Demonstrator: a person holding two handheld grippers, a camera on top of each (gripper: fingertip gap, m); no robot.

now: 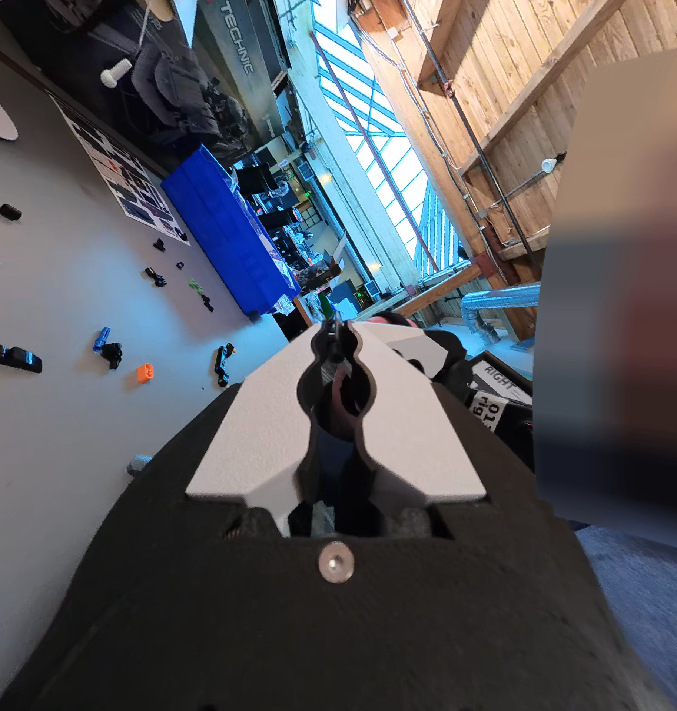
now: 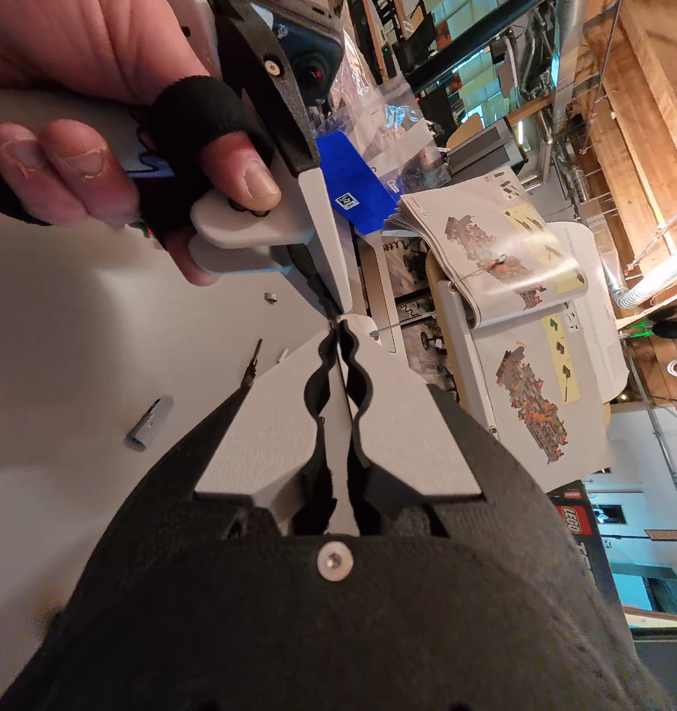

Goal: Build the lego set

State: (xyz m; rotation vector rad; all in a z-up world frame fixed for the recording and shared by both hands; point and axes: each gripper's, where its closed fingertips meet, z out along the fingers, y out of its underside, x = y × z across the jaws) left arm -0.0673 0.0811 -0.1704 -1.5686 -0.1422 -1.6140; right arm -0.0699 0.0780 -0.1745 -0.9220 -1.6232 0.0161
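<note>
A tiny dark lego piece point(image 1: 335, 338) sits mid-frame, pinched at the tips of the left gripper point(image 1: 336, 334), with the right gripper point(image 2: 337, 327) closed on it too, tip to tip. Looks light, rigid and slippery, so grip the flat sides. Loose parts point(image 1: 109, 348) litter the table point(image 1: 59, 423) at left. Instruction booklet point(image 2: 521, 269) and boxes carry print I'll skip.

Matt grey table point(image 1: 59, 404); glossy plastic bin point(image 1: 229, 238); rough wooden wall point(image 1: 502, 96); booklet point(image 2: 502, 261) is seemingly glossy paper.
</note>
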